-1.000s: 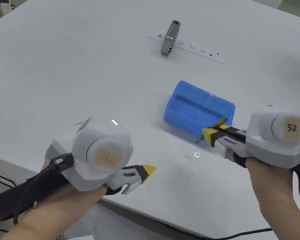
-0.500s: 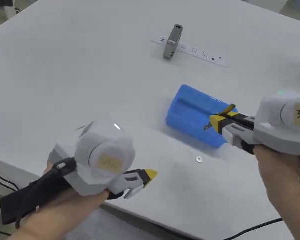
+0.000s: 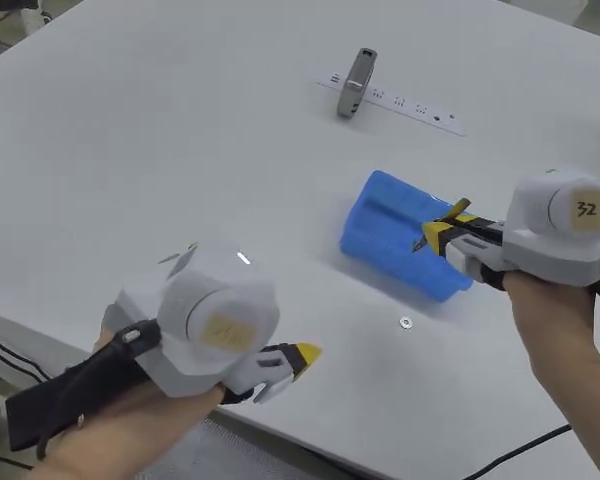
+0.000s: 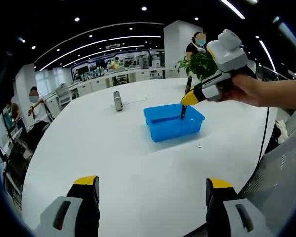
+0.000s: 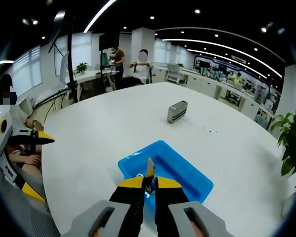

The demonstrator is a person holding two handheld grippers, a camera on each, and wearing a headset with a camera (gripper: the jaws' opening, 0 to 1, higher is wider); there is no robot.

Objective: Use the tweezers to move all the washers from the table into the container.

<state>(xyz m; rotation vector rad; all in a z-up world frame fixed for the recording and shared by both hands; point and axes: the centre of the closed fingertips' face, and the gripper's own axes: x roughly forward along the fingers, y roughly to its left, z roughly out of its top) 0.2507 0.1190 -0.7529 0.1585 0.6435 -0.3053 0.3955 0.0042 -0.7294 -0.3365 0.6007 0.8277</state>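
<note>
The blue container (image 3: 395,235) stands on the white table (image 3: 160,150). My right gripper (image 3: 442,233) is shut on the tweezers (image 3: 422,240), whose tips hang over the container's near side. From the right gripper view, the tweezers (image 5: 150,169) point down into the container (image 5: 180,175) from between the jaws of the right gripper (image 5: 147,183). Whether the tips hold a washer is too small to tell. One washer (image 3: 406,322) lies on the table in front of the container, also the washer (image 4: 199,145). My left gripper (image 3: 296,357) waits open at the front edge, its jaws wide apart around the left gripper (image 4: 153,182) midpoint.
A white power strip (image 3: 410,103) with a grey metal block (image 3: 356,80) on it lies at the back. A black cable (image 3: 520,448) runs at the front right edge. People sit at desks (image 5: 133,66) beyond the table; a plant (image 4: 201,64) stands behind.
My right gripper has lifted with the tweezers from the table in front of the container up over the container. The left gripper has stayed where it was.
</note>
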